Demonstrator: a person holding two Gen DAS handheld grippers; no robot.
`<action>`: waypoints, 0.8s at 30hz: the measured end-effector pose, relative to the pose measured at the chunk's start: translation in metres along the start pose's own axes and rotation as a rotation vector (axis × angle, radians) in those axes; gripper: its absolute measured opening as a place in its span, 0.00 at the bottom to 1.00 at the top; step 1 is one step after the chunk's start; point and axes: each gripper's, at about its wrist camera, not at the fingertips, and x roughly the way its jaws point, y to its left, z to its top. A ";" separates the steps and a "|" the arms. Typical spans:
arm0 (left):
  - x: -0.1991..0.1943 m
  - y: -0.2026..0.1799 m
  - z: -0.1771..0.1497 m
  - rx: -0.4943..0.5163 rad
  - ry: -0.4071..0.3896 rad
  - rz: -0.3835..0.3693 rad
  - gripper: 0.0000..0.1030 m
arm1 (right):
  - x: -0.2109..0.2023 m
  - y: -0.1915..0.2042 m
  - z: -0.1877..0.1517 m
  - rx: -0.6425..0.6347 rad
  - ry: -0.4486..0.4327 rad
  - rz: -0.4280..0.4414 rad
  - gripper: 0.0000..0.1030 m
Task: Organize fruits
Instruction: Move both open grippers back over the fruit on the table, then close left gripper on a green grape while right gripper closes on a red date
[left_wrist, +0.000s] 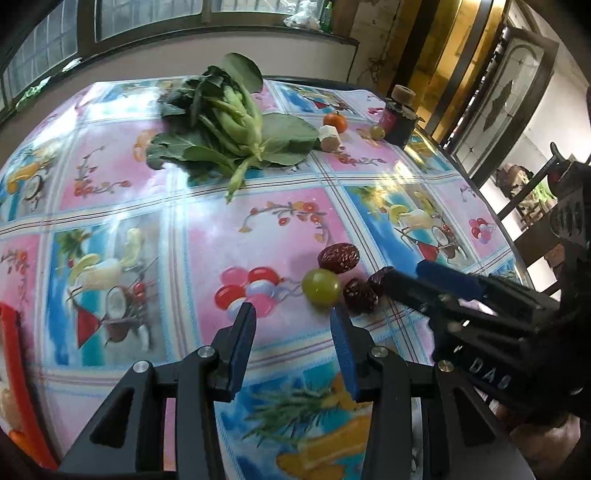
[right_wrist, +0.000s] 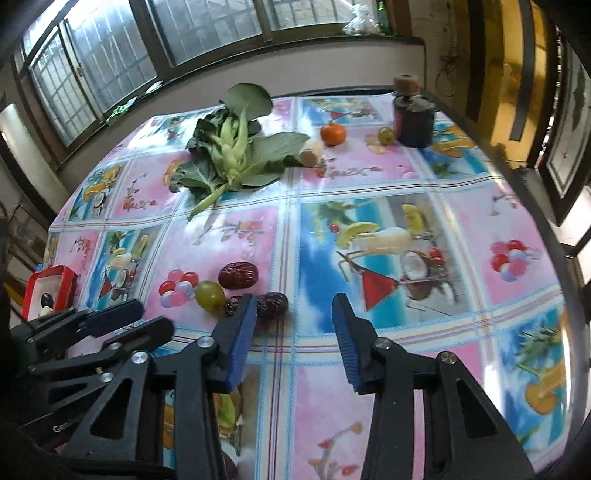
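Left wrist view: the left gripper (left_wrist: 293, 314) has black arms and ridged blue pads. Its jaws stand apart with nothing between them, above the tablecloth.
Right gripper (right_wrist: 293, 304): same black arms and blue pads, jaws apart and empty. In the left wrist view it comes in from the right edge, and one of its tips is right by a date.
Green grape (left_wrist: 321, 286): round, smooth and shiny, just past the left gripper's right pad, near the middle of the tabletop.
Big date (left_wrist: 338, 257): dark red, oval and wrinkly, touching the grape on its far side.
Small dates (left_wrist: 359, 295): two, dark and wrinkly, just beside the grape toward the right edge.
Far fruits: a smooth orange (left_wrist: 335, 122) and a second green grape (left_wrist: 377, 132) sit near the far right corner, beside a dark jar (left_wrist: 400, 122) with a brown top.
Leafy greens (left_wrist: 229, 125): big floppy leaves with pale stalks, near the far edge; a pale chunk (left_wrist: 330, 138) lies at their right.
Red tray (right_wrist: 50, 291): boxy, at the left edge, with small things inside.
Tablecloth (left_wrist: 147, 177): shiny plastic, pink and blue squares with fruit pictures.
Room: barred windows (right_wrist: 110, 55) behind the table, gold door panels (left_wrist: 443, 55) to the right.
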 end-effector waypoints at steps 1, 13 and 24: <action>0.003 -0.001 0.001 0.003 0.002 -0.003 0.40 | 0.004 0.000 0.000 0.002 0.008 0.010 0.43; 0.015 -0.002 0.015 0.041 -0.002 -0.060 0.40 | 0.025 0.002 0.001 -0.014 0.036 0.043 0.20; 0.027 -0.020 0.026 0.056 -0.011 -0.091 0.41 | 0.016 -0.016 -0.004 0.027 0.013 0.024 0.19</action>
